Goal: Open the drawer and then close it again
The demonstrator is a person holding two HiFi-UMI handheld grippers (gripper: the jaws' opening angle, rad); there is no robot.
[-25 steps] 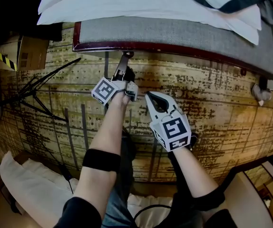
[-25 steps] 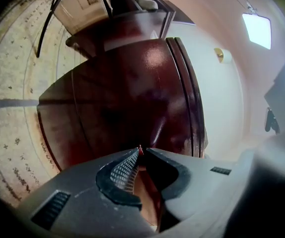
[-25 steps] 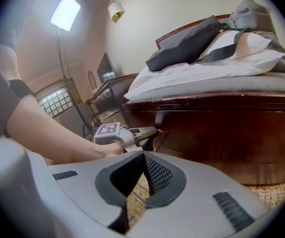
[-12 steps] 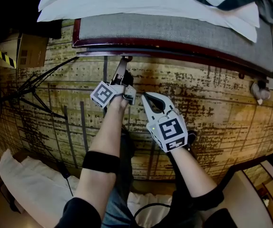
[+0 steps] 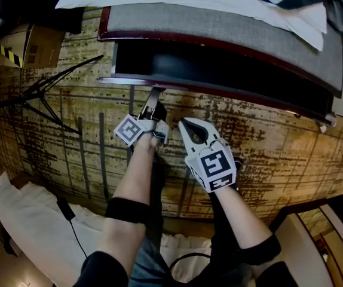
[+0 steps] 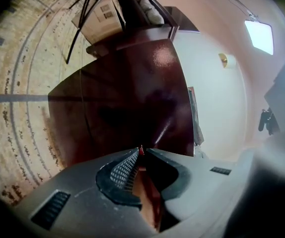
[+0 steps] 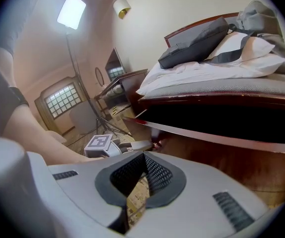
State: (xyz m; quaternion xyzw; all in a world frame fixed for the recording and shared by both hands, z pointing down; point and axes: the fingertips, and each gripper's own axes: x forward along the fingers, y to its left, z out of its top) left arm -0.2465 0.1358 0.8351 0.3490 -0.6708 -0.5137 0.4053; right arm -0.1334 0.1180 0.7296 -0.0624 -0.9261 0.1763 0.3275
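Observation:
A dark red drawer (image 5: 219, 70) stands pulled out from under the bed, its inside dark and in shadow. My left gripper (image 5: 155, 92) reaches its front edge and is shut on the small handle there. In the left gripper view the glossy drawer front (image 6: 127, 98) fills the middle, and the left gripper (image 6: 141, 150) pinches a reddish piece between its pads. My right gripper (image 5: 182, 123) hovers over the carpet just right of the left one, shut and empty. The right gripper view shows the right gripper (image 7: 143, 155), the open drawer (image 7: 222, 118) and the left gripper's marker cube (image 7: 99, 143).
The bed (image 5: 219, 37) with a grey base and white bedding lies above the drawer. A black tripod (image 5: 40, 94) and a cardboard box (image 5: 19, 46) stand at the left. A white pillow (image 5: 34, 220) and a cable (image 5: 70, 220) lie on the patterned carpet near my legs.
The drawer has slid out from under the bed, from closed to well open. My left gripper came back towards me with its handle. The right gripper shifted slightly.

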